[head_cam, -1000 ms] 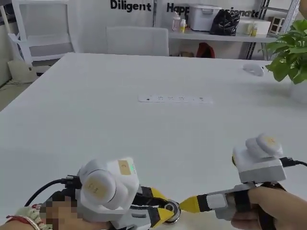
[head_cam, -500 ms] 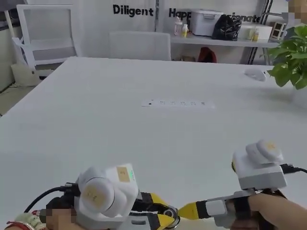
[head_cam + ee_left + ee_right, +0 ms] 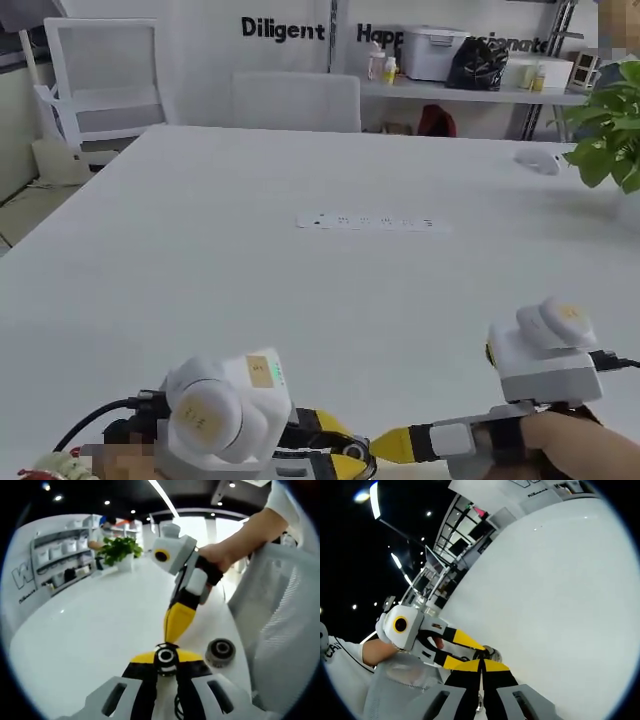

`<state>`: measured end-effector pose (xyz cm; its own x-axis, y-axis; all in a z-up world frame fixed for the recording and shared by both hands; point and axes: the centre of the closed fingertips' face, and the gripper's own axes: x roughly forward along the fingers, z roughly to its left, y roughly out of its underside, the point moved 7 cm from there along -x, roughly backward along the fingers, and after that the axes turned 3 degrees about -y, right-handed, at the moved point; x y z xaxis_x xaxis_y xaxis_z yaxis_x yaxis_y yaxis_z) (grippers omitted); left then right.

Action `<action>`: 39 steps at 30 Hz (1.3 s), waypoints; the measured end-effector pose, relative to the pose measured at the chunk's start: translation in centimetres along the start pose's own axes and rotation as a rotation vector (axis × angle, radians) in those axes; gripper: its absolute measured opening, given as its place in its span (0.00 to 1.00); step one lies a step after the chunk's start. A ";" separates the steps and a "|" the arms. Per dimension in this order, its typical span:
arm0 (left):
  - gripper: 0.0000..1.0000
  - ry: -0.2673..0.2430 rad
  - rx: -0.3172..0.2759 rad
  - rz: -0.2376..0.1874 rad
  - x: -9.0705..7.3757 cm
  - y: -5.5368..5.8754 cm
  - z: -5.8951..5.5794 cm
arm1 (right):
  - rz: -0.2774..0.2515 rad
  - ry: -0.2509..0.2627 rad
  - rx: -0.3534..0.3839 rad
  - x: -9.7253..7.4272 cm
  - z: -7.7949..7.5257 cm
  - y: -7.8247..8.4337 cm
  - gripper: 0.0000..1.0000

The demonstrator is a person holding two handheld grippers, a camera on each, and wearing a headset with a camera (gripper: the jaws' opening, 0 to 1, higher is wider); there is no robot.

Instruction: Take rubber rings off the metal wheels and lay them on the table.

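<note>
My left gripper [image 3: 166, 659] is shut on a small metal wheel [image 3: 166, 655] with a black rubber ring, held just above the white table [image 3: 300, 300]. My right gripper [image 3: 165, 641] comes in from the far side with its yellow jaws pressed together, tips pinching the ring at the wheel's rim. In the right gripper view my right gripper [image 3: 481, 663] meets the wheel [image 3: 491, 653] held by the left gripper [image 3: 481, 650]. In the head view both the left gripper [image 3: 350, 455] and right gripper [image 3: 378, 448] meet at the bottom edge. A second wheel [image 3: 220, 651] with its black ring lies on the table beside them.
A white power strip [image 3: 372, 222] lies mid-table. A green plant [image 3: 610, 135] stands at the right edge, with a small white object [image 3: 540, 160] near it. A chair [image 3: 295, 102] and shelves [image 3: 470, 70] stand behind the table. A white chair back [image 3: 285, 610] is close on the near side.
The head camera has tilted up, so both grippers sit lower in the picture. They stay joined at the wheel, with no clear move of their own.
</note>
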<state>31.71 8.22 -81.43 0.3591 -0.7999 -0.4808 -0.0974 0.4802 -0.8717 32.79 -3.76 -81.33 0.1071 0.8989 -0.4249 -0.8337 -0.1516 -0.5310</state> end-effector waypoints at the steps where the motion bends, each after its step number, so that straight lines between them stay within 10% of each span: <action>1: 0.14 -0.001 0.000 0.000 0.0 0.0 0.0 | 0.000 0.000 0.000 0.0 0.0 0.0 0.00; 24: 0.14 -0.003 0.001 0.002 0.1 0.0 0.0 | -0.008 -0.041 -0.004 0.3 0.7 -0.3 0.00; 39: 0.14 -0.005 0.037 0.070 0.0 -0.5 -0.1 | 0.011 0.036 -0.033 0.1 -0.2 -0.1 0.00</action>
<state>31.69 7.93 -81.04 0.3576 -0.7619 -0.5401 -0.0880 0.5482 -0.8317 33.01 -3.72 -81.42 0.1179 0.8819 -0.4564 -0.8166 -0.1754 -0.5499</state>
